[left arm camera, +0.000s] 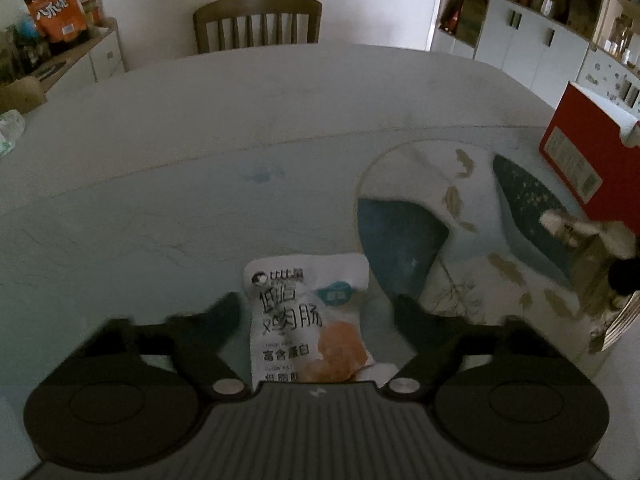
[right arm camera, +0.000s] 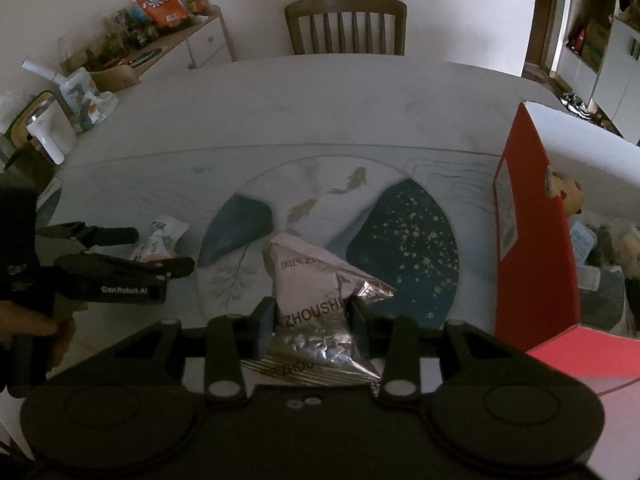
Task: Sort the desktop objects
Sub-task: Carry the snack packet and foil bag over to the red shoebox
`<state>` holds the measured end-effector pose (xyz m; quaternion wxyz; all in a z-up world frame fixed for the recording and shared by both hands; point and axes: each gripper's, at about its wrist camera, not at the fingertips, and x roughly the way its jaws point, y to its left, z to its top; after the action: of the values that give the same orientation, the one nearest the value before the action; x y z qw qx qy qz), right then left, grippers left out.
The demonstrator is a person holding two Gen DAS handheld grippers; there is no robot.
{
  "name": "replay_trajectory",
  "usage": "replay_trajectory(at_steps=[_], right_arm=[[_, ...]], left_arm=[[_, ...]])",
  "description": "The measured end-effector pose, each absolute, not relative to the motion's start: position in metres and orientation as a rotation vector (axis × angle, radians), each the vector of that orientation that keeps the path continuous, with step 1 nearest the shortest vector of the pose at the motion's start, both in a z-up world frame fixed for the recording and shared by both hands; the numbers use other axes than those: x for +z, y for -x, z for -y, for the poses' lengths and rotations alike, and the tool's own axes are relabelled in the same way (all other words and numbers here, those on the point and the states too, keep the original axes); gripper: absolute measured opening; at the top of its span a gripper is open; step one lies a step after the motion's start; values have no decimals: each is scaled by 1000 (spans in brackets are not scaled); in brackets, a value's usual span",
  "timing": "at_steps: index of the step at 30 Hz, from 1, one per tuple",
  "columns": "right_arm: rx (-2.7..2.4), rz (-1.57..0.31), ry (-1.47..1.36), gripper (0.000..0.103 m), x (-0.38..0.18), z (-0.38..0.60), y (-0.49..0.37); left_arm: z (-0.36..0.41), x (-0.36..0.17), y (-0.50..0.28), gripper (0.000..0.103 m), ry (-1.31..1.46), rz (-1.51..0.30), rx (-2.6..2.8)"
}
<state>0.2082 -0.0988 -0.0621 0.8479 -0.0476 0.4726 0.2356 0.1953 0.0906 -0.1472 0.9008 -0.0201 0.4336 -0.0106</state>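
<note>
A white sausage snack packet [left arm camera: 308, 320] lies on the table mat between the wide-open fingers of my left gripper [left arm camera: 318, 308], untouched by either finger. The packet [right arm camera: 158, 242] and left gripper [right arm camera: 160, 250] also show in the right wrist view. My right gripper [right arm camera: 312, 316] is shut on a silver foil snack bag [right arm camera: 316, 292], holding it above the round patterned part of the mat [right arm camera: 400, 224]. A red open box [right arm camera: 532, 240] stands to the right, with several items inside.
A red box [left arm camera: 580, 156] stands at the right of the table, a wooden chair [left arm camera: 258, 22] at its far side. A sideboard [right arm camera: 172, 44] with an orange bag is at the back left. A white bottle [right arm camera: 50, 130] stands on the table's left.
</note>
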Motion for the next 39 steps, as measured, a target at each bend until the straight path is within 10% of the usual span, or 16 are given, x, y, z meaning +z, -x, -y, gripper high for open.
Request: replay_trajectory(at_steps=[8, 39], right_arm=[[509, -993, 117, 39, -60, 93, -210], [512, -881, 101, 39, -8, 127, -213]], left_arm=[[-95, -140, -193, 47, 63, -874, -41], [-90, -84, -170, 44, 216, -818, -159]])
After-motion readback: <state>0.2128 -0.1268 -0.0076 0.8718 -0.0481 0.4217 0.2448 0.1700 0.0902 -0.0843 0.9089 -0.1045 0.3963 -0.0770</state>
